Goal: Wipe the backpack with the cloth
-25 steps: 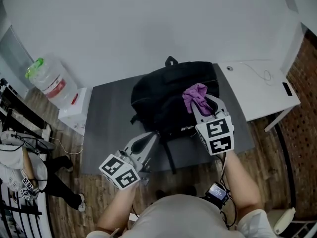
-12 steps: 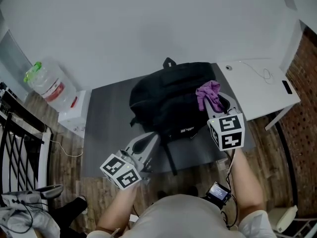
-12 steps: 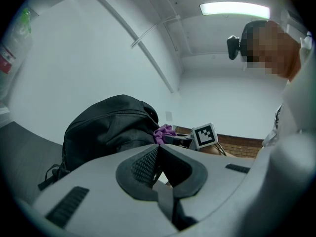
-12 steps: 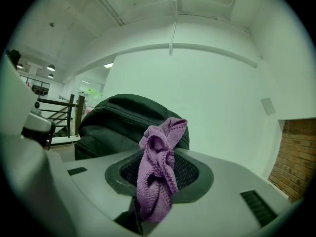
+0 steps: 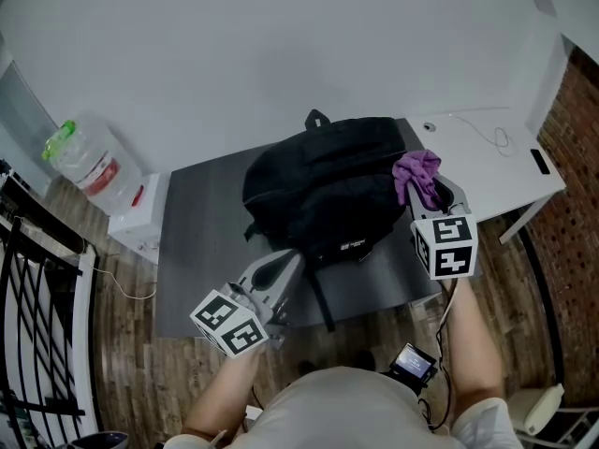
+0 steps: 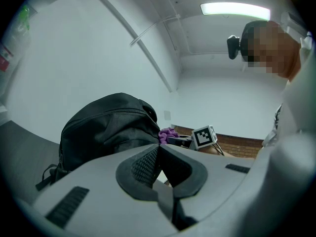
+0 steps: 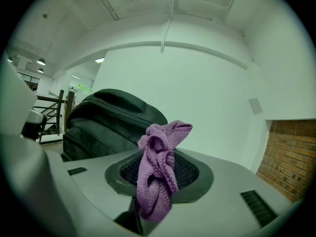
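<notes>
Centre frame, on grey tabletop: black backpack, upright. At its right edge: right gripper, jaws clamped on purple cloth. Lower left: left gripper, jaws pressed together, empty.

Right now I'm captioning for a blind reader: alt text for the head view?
The right gripper holds a purple cloth at the right edge of a black backpack on a grey table. The shut left gripper is at its near side.
</notes>
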`<state>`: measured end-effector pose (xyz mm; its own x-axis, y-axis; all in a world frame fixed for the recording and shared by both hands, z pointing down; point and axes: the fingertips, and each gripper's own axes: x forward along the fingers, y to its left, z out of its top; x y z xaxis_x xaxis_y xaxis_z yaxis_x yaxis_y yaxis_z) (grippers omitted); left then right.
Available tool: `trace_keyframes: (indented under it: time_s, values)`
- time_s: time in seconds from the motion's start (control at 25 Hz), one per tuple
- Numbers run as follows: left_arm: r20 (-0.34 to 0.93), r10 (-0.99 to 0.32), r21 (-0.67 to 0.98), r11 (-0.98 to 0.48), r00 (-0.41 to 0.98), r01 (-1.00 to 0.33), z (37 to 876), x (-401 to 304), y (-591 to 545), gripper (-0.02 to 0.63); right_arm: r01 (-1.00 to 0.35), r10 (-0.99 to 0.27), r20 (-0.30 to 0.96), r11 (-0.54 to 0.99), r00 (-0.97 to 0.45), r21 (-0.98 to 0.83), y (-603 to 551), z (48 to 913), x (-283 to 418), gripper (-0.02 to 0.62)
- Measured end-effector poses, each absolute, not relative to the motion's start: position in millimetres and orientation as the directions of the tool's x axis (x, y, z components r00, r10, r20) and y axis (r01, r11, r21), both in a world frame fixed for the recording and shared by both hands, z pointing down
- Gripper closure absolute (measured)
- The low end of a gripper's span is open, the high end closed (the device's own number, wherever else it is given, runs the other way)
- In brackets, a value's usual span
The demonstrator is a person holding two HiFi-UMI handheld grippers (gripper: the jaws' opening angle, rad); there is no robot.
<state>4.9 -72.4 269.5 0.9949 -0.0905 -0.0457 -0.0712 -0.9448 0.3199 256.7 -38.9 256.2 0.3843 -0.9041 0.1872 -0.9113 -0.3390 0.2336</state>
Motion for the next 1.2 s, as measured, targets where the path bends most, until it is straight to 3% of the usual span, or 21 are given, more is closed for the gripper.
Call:
trace_keyframes:
  time_s: [0.24,0.56,1.2]
  values:
    - [-0.041,-0.082,0.323,-0.944,0.996,-0.064,271.0,5.5,-72.5,0.601,-0.863,-0.840,0.215,-0.458,0.499,0.212,-12.1,264.6,295.8,0.465]
    - [-0.031,-0.083,0.334,-0.940,0.996,-0.068,275.7,4.2,-75.4,0.601,-0.854,-0.839,0.175,-0.485,0.515,0.187,2.7,257.0,296.0,0.465]
    - [-0.027,-0.138,0.360,-0.925,0.990,-0.119,287.0,-18.4,-90.9,0.601,-0.949,-0.979,0.047,-0.179,0.198,0.258,-46.2,221.1,140.8,0.465]
